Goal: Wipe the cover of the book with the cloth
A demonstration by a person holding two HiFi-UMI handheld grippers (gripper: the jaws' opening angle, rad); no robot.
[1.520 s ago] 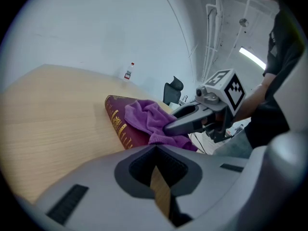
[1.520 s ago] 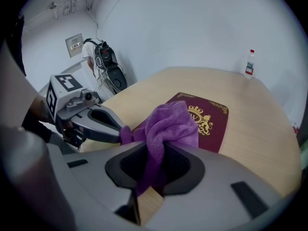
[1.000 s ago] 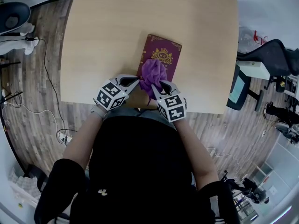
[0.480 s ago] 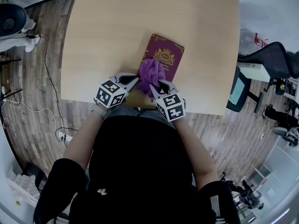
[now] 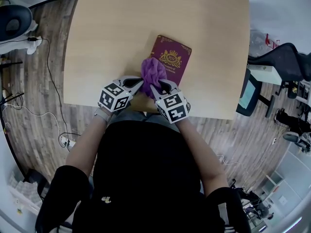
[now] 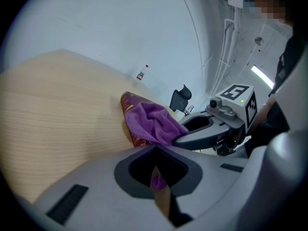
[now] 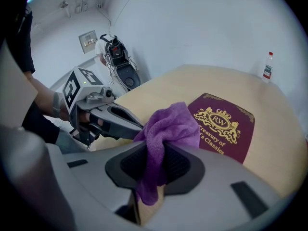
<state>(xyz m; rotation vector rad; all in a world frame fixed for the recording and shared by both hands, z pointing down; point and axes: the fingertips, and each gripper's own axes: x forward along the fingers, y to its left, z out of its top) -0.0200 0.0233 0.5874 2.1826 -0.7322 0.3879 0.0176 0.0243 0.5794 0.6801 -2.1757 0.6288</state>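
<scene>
A maroon book [image 5: 176, 56] with a gold crest lies flat on the wooden table [image 5: 116, 33], near its front edge. A bunched purple cloth [image 5: 153, 72] rests on the book's near left part. My right gripper [image 5: 154, 90] is shut on the cloth [image 7: 168, 129], which hangs down between its jaws, with the book's cover [image 7: 226, 124] beyond. My left gripper [image 5: 139, 83] is shut with its tips at the book's near left edge, touching the cloth [image 6: 151, 124]. A small purple patch shows in the hollow between its jaws. The book's near end is hidden under the cloth.
A small bottle [image 7: 267, 65] stands at the table's far edge. A dark office chair [image 5: 286, 57] and a monitor [image 5: 247, 93] stand to the right of the table. Another chair base [image 5: 14, 18] and cables [image 5: 51, 81] lie on the wooden floor at the left.
My right gripper has slid a little to the left with the cloth, across the book's near part. The left gripper has stayed where it was.
</scene>
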